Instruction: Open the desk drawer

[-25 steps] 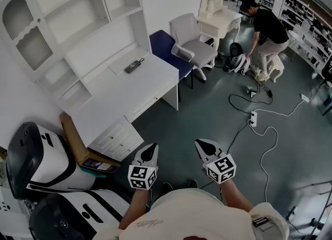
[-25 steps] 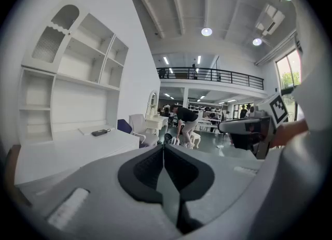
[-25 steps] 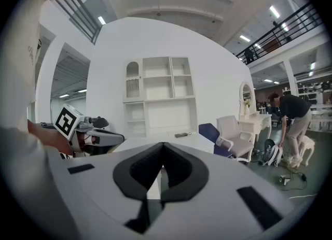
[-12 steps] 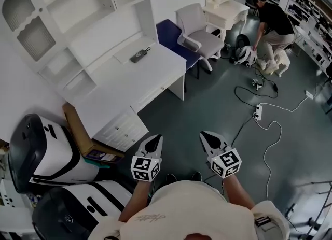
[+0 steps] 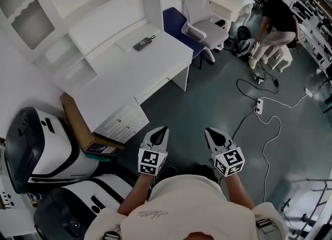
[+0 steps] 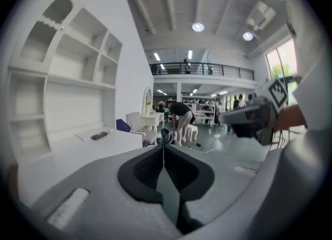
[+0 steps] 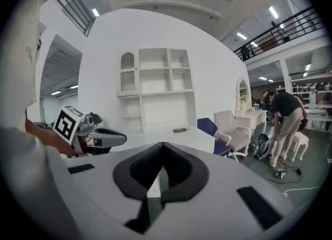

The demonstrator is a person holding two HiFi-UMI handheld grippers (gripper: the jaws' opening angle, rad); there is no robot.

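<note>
Two grippers, left [image 5: 160, 131] and right [image 5: 211, 132], side by side at 6 o'clock, each with jaws pressed together on nothing. Smooth grey floor [image 5: 207, 99] ahead lies open. One white desk [image 5: 129, 73] at 11 o'clock, square-edged; its flat drawer [image 5: 155, 85] sits flush under the front edge. Two chairs at 12 o'clock: white padded armchair [image 5: 206, 21], blue chair [image 5: 176, 24].

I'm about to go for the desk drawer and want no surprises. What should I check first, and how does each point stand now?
1. Left gripper empty: ok.
2. Right gripper empty: ok.
3. Jaws apart for the handle: not ok, both pairs are together.
4. Grippers at the desk drawer: not ok, they hang over the floor, short of it.
5. Handle located: cannot tell, too small.
</note>
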